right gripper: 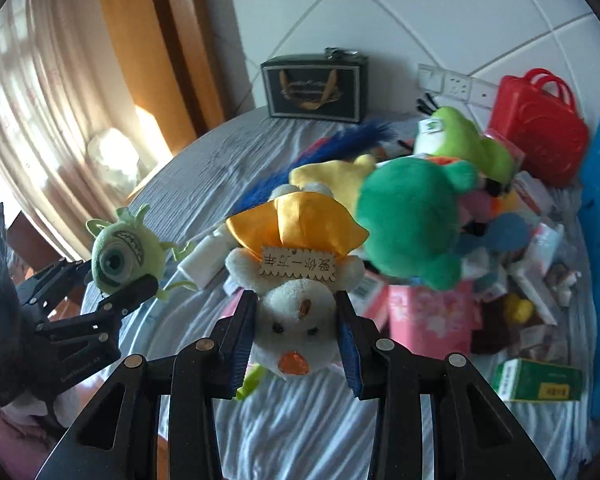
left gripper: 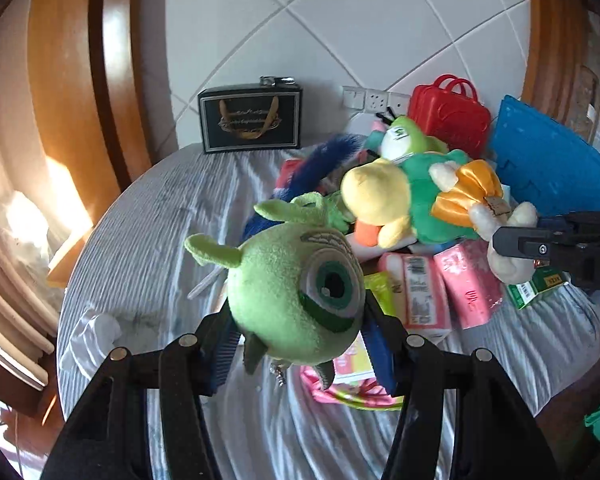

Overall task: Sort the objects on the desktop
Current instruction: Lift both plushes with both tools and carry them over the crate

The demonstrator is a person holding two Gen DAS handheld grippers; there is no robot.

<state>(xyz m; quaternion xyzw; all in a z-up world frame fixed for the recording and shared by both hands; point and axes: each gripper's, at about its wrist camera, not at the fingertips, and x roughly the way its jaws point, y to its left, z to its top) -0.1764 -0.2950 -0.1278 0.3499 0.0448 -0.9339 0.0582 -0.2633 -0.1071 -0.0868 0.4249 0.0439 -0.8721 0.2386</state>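
A: While the left gripper [left gripper: 300, 344] squeezes the green one-eyed toy [left gripper: 296, 296] above the table [left gripper: 160, 220], what's right?

B: The right gripper [right gripper: 296, 340] squeezes the white toy [right gripper: 296, 332]. The pile [right gripper: 500, 240] still waits.

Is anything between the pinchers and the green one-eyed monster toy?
No. The left gripper is already shut on the green one-eyed plush, its blue pads against both sides, with nothing visible between. It hangs above the striped cloth.
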